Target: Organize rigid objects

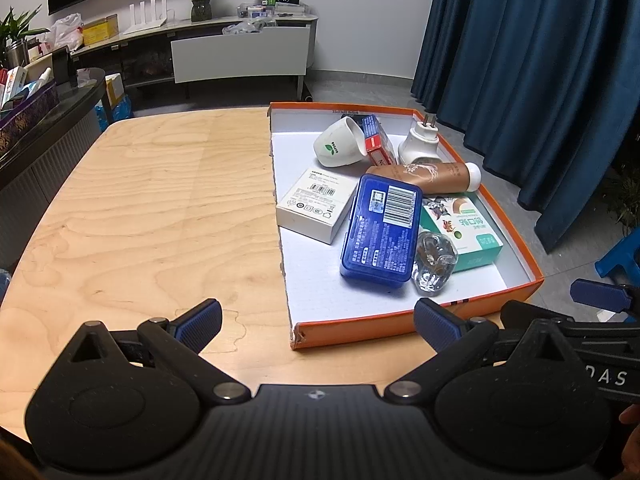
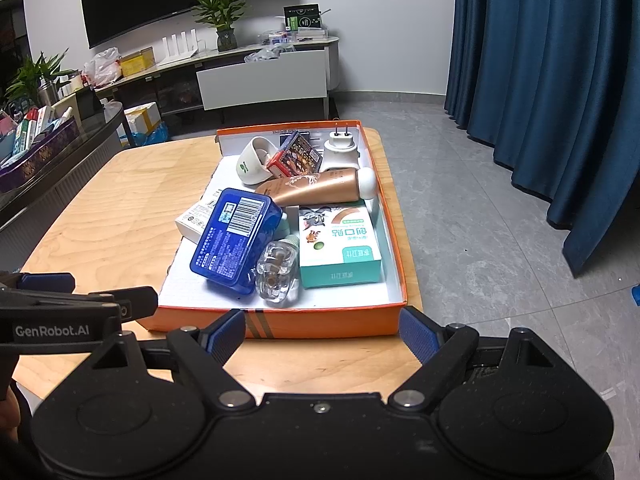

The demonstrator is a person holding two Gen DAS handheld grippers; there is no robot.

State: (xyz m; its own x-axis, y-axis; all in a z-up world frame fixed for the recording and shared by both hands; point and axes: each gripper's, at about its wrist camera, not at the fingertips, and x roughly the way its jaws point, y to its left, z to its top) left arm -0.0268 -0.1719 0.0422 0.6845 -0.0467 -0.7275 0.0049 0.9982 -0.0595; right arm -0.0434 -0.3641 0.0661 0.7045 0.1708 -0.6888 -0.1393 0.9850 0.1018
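Observation:
An orange box lid [image 1: 400,326] [image 2: 320,322] sits on the right side of the wooden table [image 1: 160,208]. In it lie a blue case [image 1: 380,232] [image 2: 236,236], a white carton [image 1: 316,204], a white cup [image 1: 340,144] [image 2: 252,162], a red box [image 1: 376,140] [image 2: 296,156], a white plug [image 1: 420,144] [image 2: 340,144], a brown tube [image 1: 428,176] [image 2: 316,190], a teal box [image 1: 464,228] [image 2: 340,246] and a clear glass bottle [image 1: 434,262] [image 2: 278,274]. My left gripper [image 1: 318,326] is open and empty, near the lid's front left corner. My right gripper [image 2: 322,334] is open and empty before the lid's front wall.
A dark side counter with a tin of boxes [image 2: 36,140] stands left of the table. A TV cabinet [image 1: 240,52] with plants and clutter is at the back. Blue curtains [image 2: 552,80] hang on the right over grey floor. The table's left half is bare wood.

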